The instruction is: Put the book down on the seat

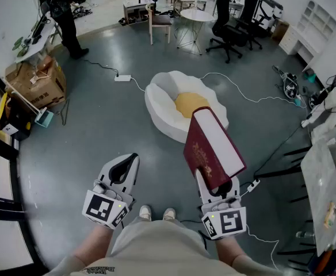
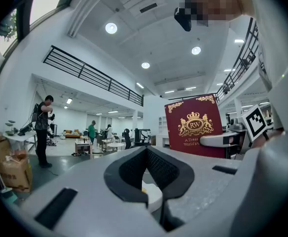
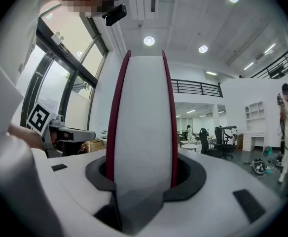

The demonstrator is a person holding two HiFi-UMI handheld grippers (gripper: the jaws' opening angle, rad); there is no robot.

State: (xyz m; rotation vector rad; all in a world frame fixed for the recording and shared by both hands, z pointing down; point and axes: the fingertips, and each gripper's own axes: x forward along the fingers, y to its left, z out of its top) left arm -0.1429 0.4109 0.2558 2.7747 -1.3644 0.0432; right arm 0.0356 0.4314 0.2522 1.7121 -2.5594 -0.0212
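A thick dark red book (image 1: 214,145) with gold print on its cover stands upright in my right gripper (image 1: 215,181), which is shut on its lower end. The right gripper view shows the white page edge of the book (image 3: 143,107) rising between the jaws of the right gripper (image 3: 143,168). The seat (image 1: 156,99) is a white egg-shaped floor cushion with a yellow centre (image 1: 191,103), just beyond the book. My left gripper (image 1: 132,157) hangs shut and empty to the left. From the left gripper (image 2: 146,149), the book (image 2: 193,125) shows at the right.
A power strip (image 1: 122,77) and white cables lie on the grey floor around the seat. Cardboard boxes (image 1: 35,82) stand at the left, and a person (image 1: 64,16) stands beyond them. Tables (image 1: 195,15) and office chairs (image 1: 228,30) fill the back. A desk (image 1: 326,183) is at the right.
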